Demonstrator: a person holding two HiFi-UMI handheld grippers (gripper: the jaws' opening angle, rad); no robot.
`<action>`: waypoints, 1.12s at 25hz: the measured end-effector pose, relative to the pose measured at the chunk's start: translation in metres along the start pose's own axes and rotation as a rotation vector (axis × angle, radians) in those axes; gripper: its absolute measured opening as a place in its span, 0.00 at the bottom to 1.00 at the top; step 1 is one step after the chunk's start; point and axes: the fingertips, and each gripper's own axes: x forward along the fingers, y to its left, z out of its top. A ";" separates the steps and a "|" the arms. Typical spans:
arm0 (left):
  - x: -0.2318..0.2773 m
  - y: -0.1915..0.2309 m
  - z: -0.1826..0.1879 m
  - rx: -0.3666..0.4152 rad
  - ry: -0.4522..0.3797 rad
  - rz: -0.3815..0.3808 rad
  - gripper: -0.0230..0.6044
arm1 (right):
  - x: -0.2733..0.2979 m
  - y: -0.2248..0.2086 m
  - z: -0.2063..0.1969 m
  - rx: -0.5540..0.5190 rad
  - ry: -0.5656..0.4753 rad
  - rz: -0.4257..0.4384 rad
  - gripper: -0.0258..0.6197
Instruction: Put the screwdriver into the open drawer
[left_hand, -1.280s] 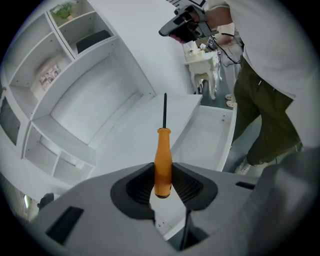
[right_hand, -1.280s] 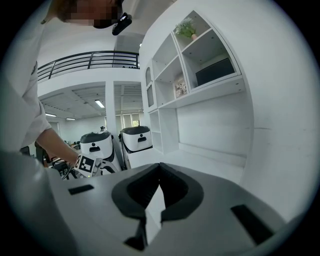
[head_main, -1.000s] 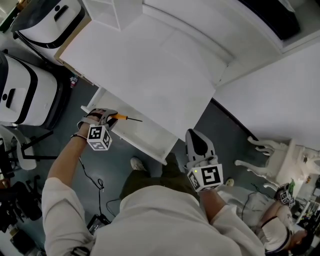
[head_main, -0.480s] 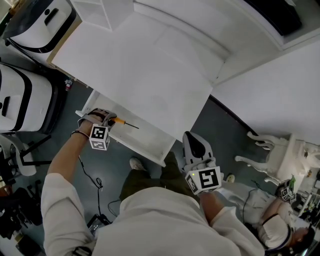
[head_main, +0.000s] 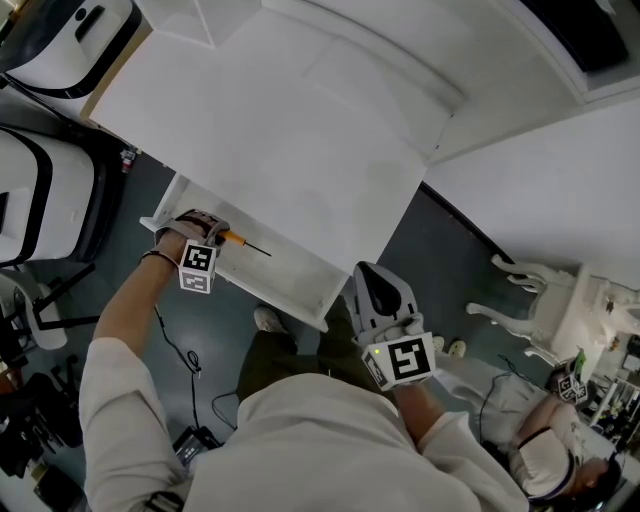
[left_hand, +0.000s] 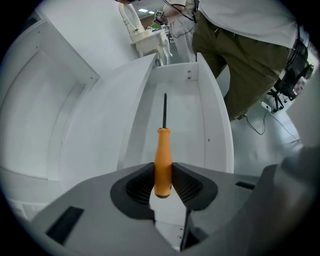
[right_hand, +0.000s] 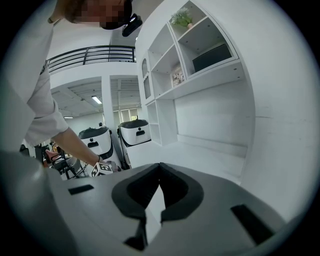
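My left gripper (left_hand: 162, 184) is shut on the orange handle of a screwdriver (left_hand: 162, 159), whose thin black shaft points away along the open white drawer (left_hand: 212, 125). In the head view the screwdriver (head_main: 243, 242) lies level over the left end of the drawer (head_main: 290, 290), with the left gripper (head_main: 214, 236) at that end. My right gripper (head_main: 378, 288) hangs at the drawer's right end, below the desk's edge; its jaws are shut with nothing between them (right_hand: 159, 192).
The white desk top (head_main: 280, 130) juts over the drawer. White robot units (head_main: 40, 200) stand on the dark floor at the left. A white ornate chair (head_main: 560, 310) stands at the right. The person's legs (left_hand: 240, 65) are close beside the drawer.
The left gripper with the screwdriver has stayed over the drawer's left end, shifting only slightly. The right gripper has drifted a little left and down in the head view.
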 end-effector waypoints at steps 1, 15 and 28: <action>0.004 -0.001 0.000 0.009 0.002 -0.007 0.21 | 0.001 0.000 -0.002 0.001 0.004 0.002 0.04; 0.051 -0.015 -0.002 0.066 0.026 -0.084 0.21 | 0.003 -0.010 -0.025 0.005 0.062 -0.011 0.05; 0.079 -0.018 -0.002 0.079 0.030 -0.123 0.21 | 0.006 -0.021 -0.038 0.015 0.093 -0.030 0.05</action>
